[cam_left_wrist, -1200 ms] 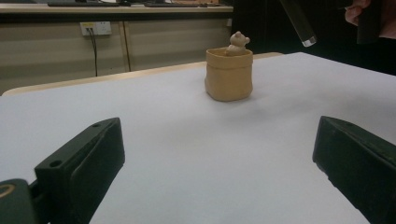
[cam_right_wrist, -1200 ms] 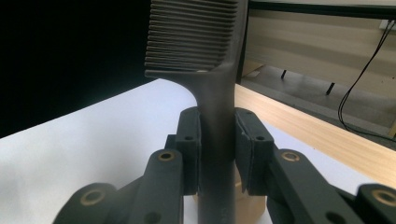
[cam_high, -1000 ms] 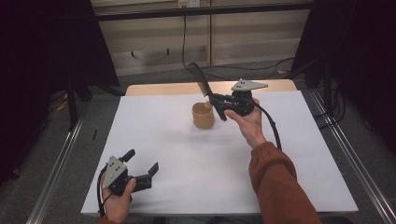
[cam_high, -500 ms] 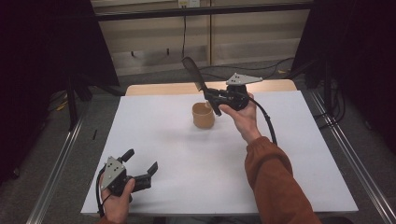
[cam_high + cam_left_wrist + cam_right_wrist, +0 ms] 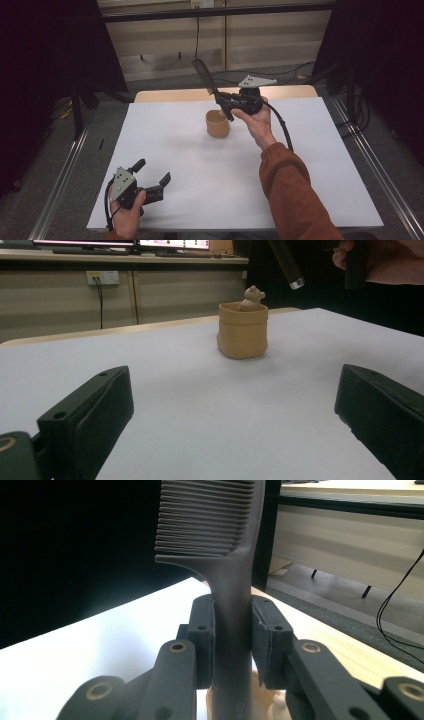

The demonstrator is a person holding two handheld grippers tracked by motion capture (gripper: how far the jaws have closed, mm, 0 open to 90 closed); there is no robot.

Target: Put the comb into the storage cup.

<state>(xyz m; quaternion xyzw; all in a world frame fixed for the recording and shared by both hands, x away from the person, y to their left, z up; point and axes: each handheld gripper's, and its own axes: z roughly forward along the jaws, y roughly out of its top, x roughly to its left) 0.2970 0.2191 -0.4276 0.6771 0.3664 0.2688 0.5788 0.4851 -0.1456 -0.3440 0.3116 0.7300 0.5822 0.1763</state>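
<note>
A dark comb (image 5: 202, 72) is held by its handle, teeth end up and tilted to the far left, with my right gripper (image 5: 222, 100) shut on it. In the right gripper view the comb (image 5: 220, 535) rises between the two jaws of the right gripper (image 5: 232, 630). Just below it a tan cup (image 5: 218, 124) stands on the white table (image 5: 310, 165). The cup (image 5: 242, 330) holds a small bear figure (image 5: 251, 296), and the comb's handle end (image 5: 287, 262) hangs above it. My left gripper (image 5: 153, 171) rests open near the front left; in its own view the left gripper (image 5: 235, 410) has nothing between its jaws.
The table's wooden back edge (image 5: 170, 95) shows beyond the white sheet. Metal rails (image 5: 65, 170) run along both sides on the floor, and cables (image 5: 300, 75) lie behind the table. A wall with a socket (image 5: 102, 277) stands at the back.
My right gripper has moved a little left and up with the comb, which now tilts over the cup. The left gripper has stayed put.
</note>
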